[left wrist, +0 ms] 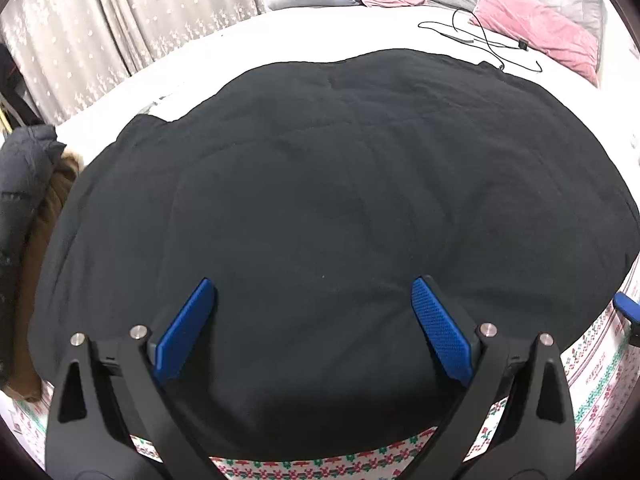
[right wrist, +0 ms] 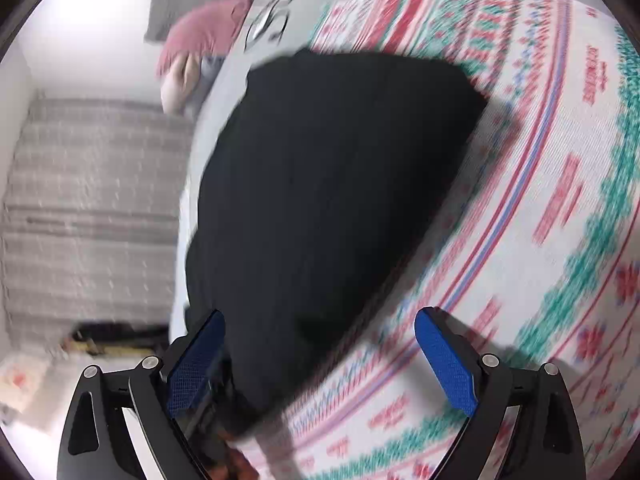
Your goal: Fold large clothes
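Left wrist view: the left gripper (left wrist: 312, 292) hangs above the black garment (left wrist: 320, 200) with its blue pads (left wrist: 440, 328) spread wide and nothing between them. The garment lies fairly flat across the patterned blanket (left wrist: 592, 360) on the bed (left wrist: 240, 48), its near hem just below the fingers and shallow creases across its middle; pink pillows (left wrist: 536, 28) and a black cable (left wrist: 480, 40) lie well beyond its far edge, and a dark jacket (left wrist: 20, 184) sits at the left. Right wrist view: heavily motion-blurred; the right gripper (right wrist: 320, 344) is likewise wide apart and empty, straddling the garment's (right wrist: 328, 208) edge where it meets the blanket (right wrist: 540, 240). Judged from this, a fold is about to be set up. To do it well, each gripper should probably close on a corner or hem of the cloth alone, not the blanket beneath, and both should lift together so the fold line runs straight.
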`<act>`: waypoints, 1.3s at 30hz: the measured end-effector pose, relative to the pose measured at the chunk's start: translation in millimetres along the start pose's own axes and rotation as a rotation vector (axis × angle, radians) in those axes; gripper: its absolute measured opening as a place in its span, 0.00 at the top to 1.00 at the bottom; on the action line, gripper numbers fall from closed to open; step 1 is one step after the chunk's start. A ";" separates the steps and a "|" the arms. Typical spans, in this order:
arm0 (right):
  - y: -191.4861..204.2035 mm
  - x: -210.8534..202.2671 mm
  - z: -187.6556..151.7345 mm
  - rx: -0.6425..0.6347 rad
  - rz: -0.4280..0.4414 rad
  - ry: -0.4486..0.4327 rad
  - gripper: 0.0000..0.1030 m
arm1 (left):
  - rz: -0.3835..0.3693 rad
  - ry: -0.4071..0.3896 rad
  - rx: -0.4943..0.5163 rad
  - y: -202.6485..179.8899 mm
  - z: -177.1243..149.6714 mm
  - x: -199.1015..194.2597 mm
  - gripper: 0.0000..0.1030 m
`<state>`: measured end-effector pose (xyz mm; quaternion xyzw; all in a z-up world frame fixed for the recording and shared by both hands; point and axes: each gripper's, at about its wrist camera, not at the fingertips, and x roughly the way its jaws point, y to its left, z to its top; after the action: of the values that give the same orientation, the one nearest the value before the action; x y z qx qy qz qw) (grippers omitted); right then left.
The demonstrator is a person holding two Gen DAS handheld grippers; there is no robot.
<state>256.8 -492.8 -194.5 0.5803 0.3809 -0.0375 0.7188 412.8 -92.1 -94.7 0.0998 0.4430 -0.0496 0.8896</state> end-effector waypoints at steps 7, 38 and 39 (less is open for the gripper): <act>-4.6 11.7 5.9 0.003 0.080 -0.066 0.24 | 0.013 -0.009 -0.011 -1.9 -3.2 0.3 0.03; 82.3 11.1 -7.2 -0.314 0.102 -0.248 0.80 | 0.067 -0.020 -0.006 -7.6 -5.5 4.0 0.03; 85.9 11.3 -8.0 -0.324 0.103 -0.246 0.80 | 0.060 -0.015 -0.008 -6.1 -4.4 3.0 0.03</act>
<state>303.4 -453.8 -132.3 0.4669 0.2615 -0.0096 0.8447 410.1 -97.1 -100.6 0.1093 0.4331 -0.0218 0.8944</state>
